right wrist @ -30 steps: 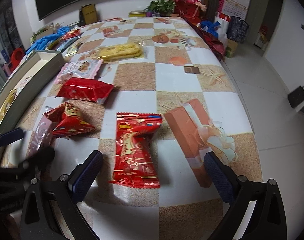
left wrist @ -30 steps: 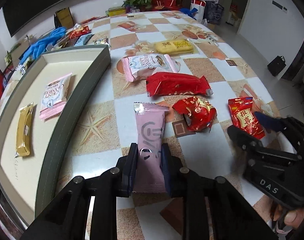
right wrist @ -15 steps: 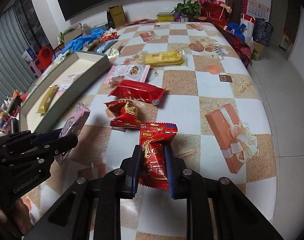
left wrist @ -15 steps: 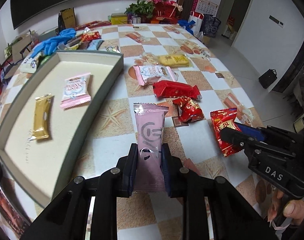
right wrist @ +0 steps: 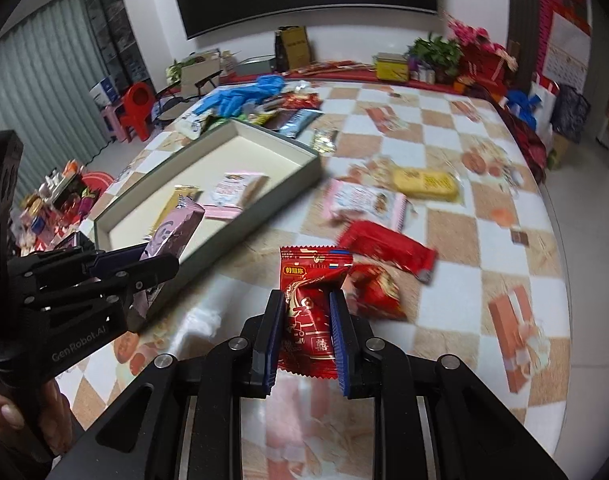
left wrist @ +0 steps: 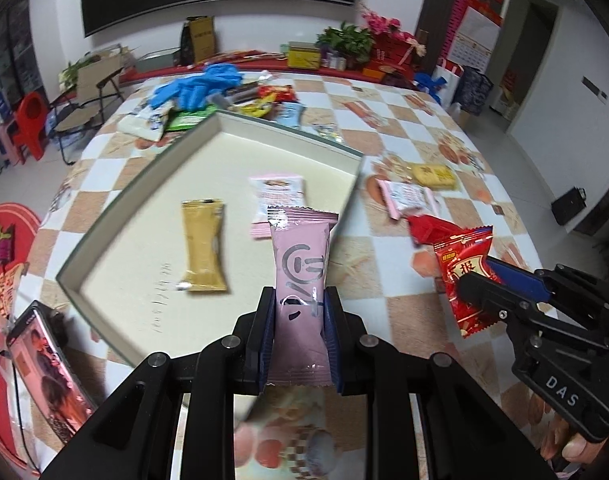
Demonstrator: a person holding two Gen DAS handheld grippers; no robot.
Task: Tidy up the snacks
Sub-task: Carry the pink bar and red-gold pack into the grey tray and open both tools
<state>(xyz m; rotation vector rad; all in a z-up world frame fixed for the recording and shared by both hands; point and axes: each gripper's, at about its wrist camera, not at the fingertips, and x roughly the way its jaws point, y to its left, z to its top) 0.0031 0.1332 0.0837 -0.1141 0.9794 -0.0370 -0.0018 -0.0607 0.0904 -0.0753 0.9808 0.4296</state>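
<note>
two grippers each pinched one snack: left gripper (left wrist: 298, 336) pink packet (left wrist: 300, 276), right gripper (right wrist: 307, 336) red packet (right wrist: 308, 316); thin slick wrappers could slip short of tray (left wrist: 104, 248).

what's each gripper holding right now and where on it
Left gripper pinches the pink snack packet across its lower half. Right gripper pinches the red snack packet across its lower half.

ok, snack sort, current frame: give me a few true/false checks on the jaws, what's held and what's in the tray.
1. Left gripper is shut on the pink packet. True.
2. Right gripper jaws stand open and empty. False: they clamp the red packet.
3. The tray holds a gold packet and a pink-white cracker packet. True.
4. The yellow packet lies in the tray. False: it lies on the table.
</note>
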